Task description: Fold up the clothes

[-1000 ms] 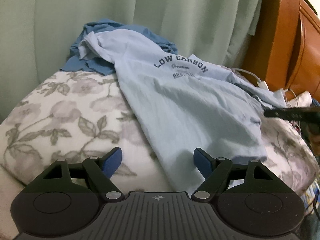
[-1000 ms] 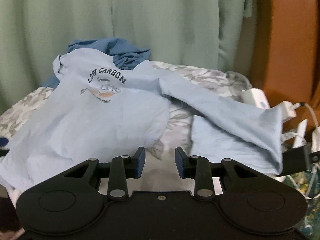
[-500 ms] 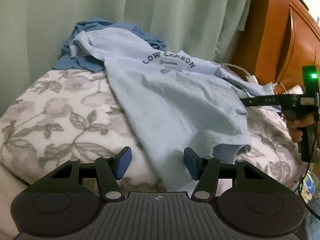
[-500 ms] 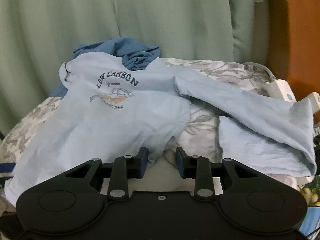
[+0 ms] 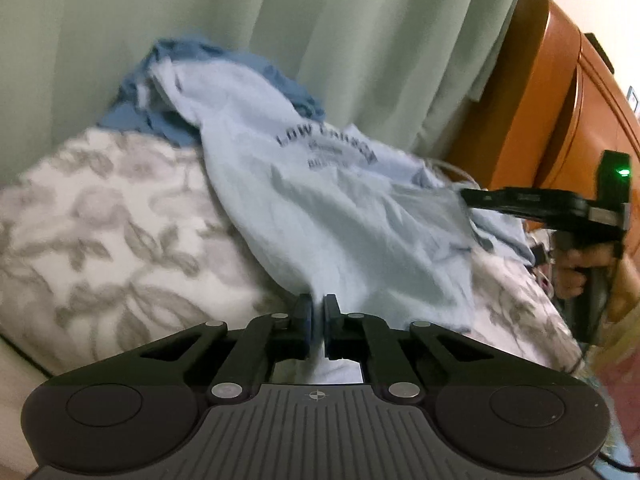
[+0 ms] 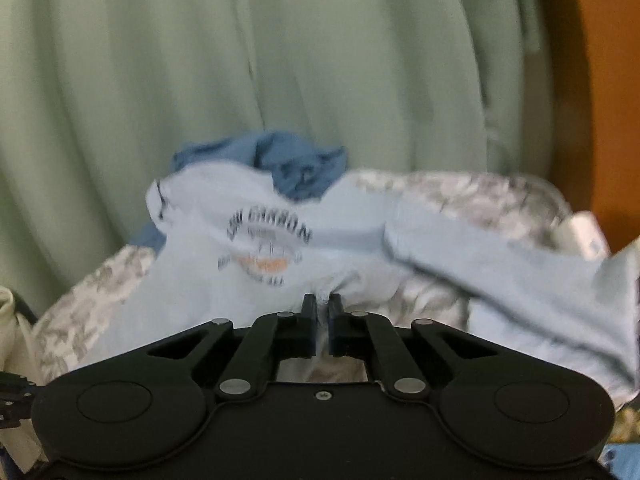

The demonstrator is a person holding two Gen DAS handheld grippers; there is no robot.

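Tool (image 5: 316, 306) pads' shirt (image 5: 340, 216) grip blurred

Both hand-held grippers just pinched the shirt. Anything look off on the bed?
The light-blue T-shirt lies crumpled and skewed, its collar end riding up on a heap of darker blue clothing. White chargers sit by its far sleeve and might snag.

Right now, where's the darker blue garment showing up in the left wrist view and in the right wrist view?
Left wrist: the darker blue garment is upper left, bunched against the green curtain, partly under the light blue T-shirt.
Right wrist: it sits at centre, just above the T-shirt's collar, again against the curtain.
Shared landmark: the LOW CARBON print, below and right of the garment in the left view, directly below it in the right.
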